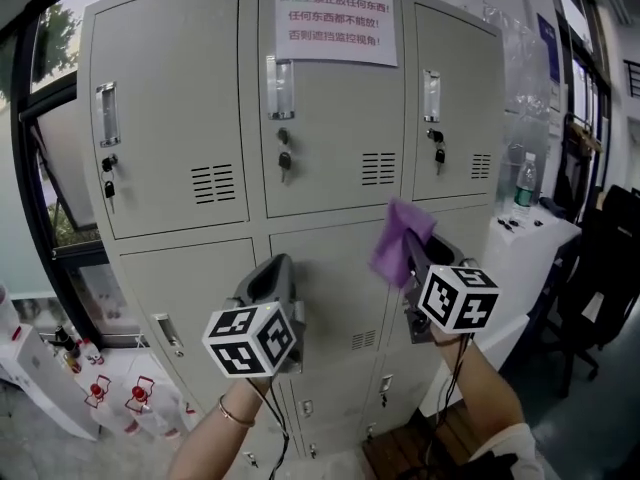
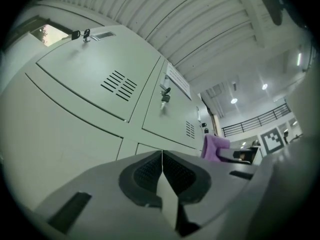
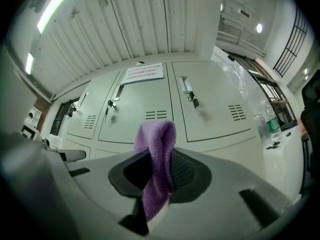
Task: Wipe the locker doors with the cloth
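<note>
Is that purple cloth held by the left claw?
No, the purple cloth is pinched in the right claw, while the left claw is shut on nothing.

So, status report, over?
Right gripper shut on purple cloth, held up before locker doors. Left gripper shut, empty. Nothing blocking the doors.

Purple cloth: seen clamped in the right gripper, raised before the grey locker doors. Left gripper: held level with it, to its left and apart from it. Paper notice: fixed high above both grippers; water bottle: stood to the right of the right gripper.
</note>
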A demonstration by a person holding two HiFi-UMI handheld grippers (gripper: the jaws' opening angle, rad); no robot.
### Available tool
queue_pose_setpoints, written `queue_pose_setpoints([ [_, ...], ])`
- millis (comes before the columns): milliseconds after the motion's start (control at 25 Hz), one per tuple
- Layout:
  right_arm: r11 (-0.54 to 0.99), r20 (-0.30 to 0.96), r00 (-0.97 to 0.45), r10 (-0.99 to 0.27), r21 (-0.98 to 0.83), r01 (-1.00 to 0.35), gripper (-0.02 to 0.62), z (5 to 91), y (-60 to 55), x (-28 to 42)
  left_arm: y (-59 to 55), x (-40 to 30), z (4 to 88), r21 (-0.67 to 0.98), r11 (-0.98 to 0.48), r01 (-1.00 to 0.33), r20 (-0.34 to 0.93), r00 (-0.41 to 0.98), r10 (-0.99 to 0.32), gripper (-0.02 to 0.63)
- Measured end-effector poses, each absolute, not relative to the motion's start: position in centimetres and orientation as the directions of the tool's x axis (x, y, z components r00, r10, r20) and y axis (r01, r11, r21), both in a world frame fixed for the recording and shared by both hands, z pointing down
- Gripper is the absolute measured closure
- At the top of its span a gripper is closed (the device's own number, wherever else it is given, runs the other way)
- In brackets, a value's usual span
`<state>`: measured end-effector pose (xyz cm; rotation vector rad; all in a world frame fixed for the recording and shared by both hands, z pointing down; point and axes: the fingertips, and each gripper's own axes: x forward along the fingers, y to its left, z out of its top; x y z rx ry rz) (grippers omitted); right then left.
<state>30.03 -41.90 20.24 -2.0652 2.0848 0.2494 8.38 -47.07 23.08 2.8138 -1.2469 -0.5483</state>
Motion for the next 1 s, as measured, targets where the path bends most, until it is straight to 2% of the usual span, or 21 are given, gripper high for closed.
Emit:
queue_pose_setpoints([
  [280, -0.12, -0.238, 0.112, -0.965, 0.021, -0.992, 0.526, 28.5, -40.3, 28.6, -47.1, 4.2, 29.5, 0.08, -0.572, -0.816, -0.286, 0.531, -0.798, 0.598],
  [600, -0.172, -0.172, 0.165, -0.971, 0.027, -0.985, 0.526, 35.1, -40.7, 26.4, -48.1, 1.8, 37.0, 0.062, -0.471, -0.88, -0.204, 0.45, -0.869, 0.598],
  [760, -0.172, -0.153, 0.169, -0.974, 0.011, -0.985, 0.526, 36.3, -41.1, 27.1, -48.7, 1.2, 37.9, 0.063, -0.459, -0.886, -0.155, 0.445, -0.882, 0.598],
  [1000, -0.154, -0.128, 0.148, -0.981, 0.038, -0.987, 0.54, 36.9, -41.7, 27.5, -49.3, 0.8, 36.6, 0.073, -0.44, -0.895, -0.187, 0.422, -0.887, 0.598],
])
